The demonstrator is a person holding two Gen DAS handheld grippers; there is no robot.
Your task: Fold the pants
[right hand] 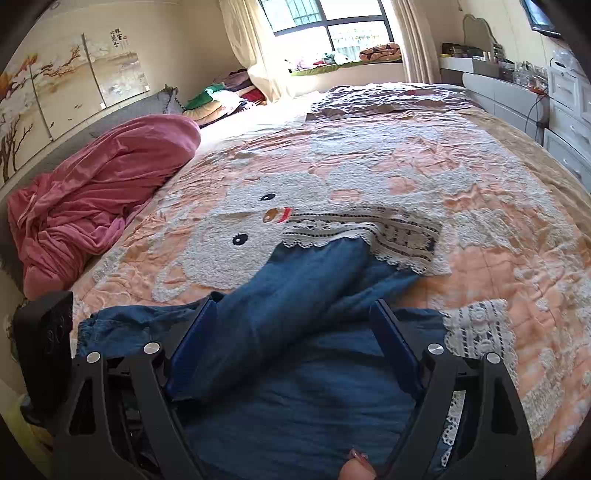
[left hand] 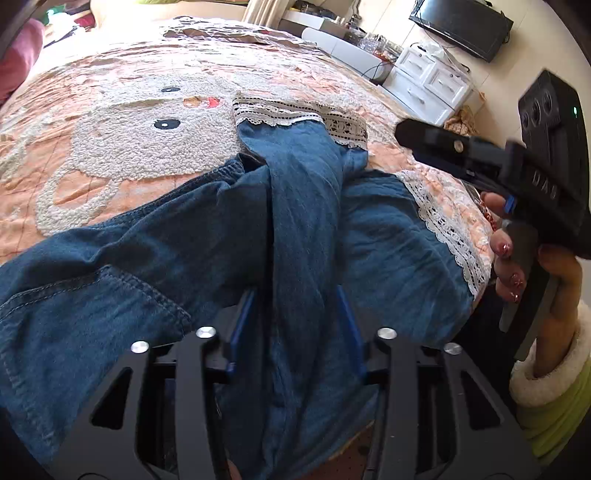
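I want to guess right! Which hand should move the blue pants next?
Probably left: the left gripper has a fold of the pants between its narrow jaws. The right gripper stands wide open, gripping nothing.

Sunlit window (right hand: 328, 22), white drawers (left hand: 428, 81), painted wall panel (right hand: 55, 85), bed (right hand: 406, 155).

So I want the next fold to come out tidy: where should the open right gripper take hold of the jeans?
Probably the lace hem of the upper leg of the jeans. It lies flat and free on the bedspread, so the right gripper could slide in from the far edge, one finger under the hem.
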